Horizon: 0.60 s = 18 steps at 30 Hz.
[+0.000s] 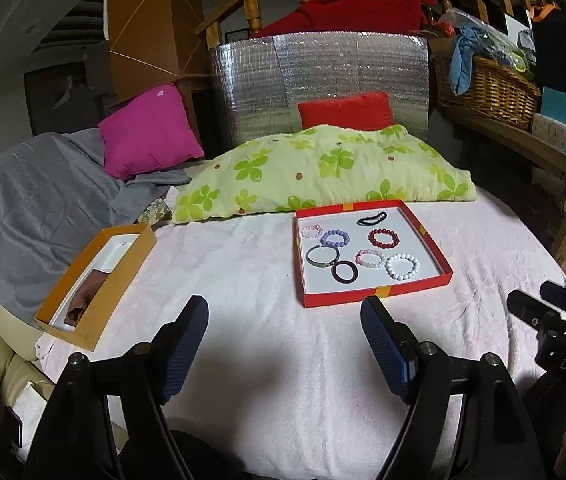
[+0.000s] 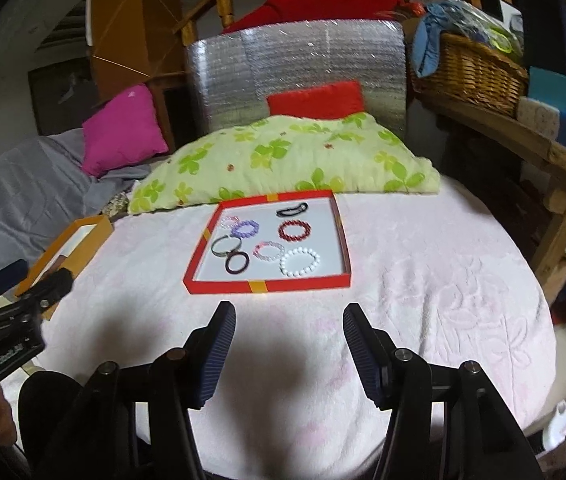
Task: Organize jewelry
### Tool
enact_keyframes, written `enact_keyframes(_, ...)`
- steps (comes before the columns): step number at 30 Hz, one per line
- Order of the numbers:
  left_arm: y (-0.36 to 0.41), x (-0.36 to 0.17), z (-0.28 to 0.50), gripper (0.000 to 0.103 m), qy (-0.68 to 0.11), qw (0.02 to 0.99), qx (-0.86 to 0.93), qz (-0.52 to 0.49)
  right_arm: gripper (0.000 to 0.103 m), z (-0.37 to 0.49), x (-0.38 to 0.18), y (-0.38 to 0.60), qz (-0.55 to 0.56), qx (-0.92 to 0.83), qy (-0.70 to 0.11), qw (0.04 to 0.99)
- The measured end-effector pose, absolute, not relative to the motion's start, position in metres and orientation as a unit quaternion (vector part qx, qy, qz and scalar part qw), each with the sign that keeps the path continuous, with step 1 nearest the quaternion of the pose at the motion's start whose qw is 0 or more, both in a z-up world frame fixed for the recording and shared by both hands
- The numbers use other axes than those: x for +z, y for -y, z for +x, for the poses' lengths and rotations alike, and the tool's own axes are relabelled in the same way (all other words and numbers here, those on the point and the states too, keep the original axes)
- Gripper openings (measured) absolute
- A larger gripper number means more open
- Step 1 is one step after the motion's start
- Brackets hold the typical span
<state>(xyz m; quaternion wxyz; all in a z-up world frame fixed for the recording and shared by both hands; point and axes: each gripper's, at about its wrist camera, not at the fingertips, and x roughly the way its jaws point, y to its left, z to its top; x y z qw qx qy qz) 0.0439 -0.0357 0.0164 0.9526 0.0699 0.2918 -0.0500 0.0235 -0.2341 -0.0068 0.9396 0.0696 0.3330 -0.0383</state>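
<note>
- Our left gripper [image 1: 285,320] and right gripper [image 2: 289,326] hang wide apart, holding nothing.
- We risk snagging two touching bracelets: dark ring bangle [image 2: 237,262] against grey metal cuff [image 2: 225,245] at the shallow red cardboard tray's [image 2: 267,287] left edge.

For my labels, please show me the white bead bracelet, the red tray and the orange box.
white bead bracelet [image 1: 402,267], left wrist view, near beads.
red tray [image 1: 379,293], left wrist view, near wall.
orange box [image 1: 117,276], left wrist view, right wall.
</note>
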Motion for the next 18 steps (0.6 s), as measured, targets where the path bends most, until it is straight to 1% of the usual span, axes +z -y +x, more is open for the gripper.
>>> enact_keyframes(4,0.035,0.022,0.035,0.083,-0.283,0.955,-0.049,0.072,0.06,0.02,-0.006,0.233,0.08,-0.046,-0.342,0.935)
enact_keyframes(18,0.034,0.031,0.025,0.083,-0.277,0.957,-0.045,0.069,0.06,0.004,0.01,0.225,0.07,-0.062,-0.325,0.941)
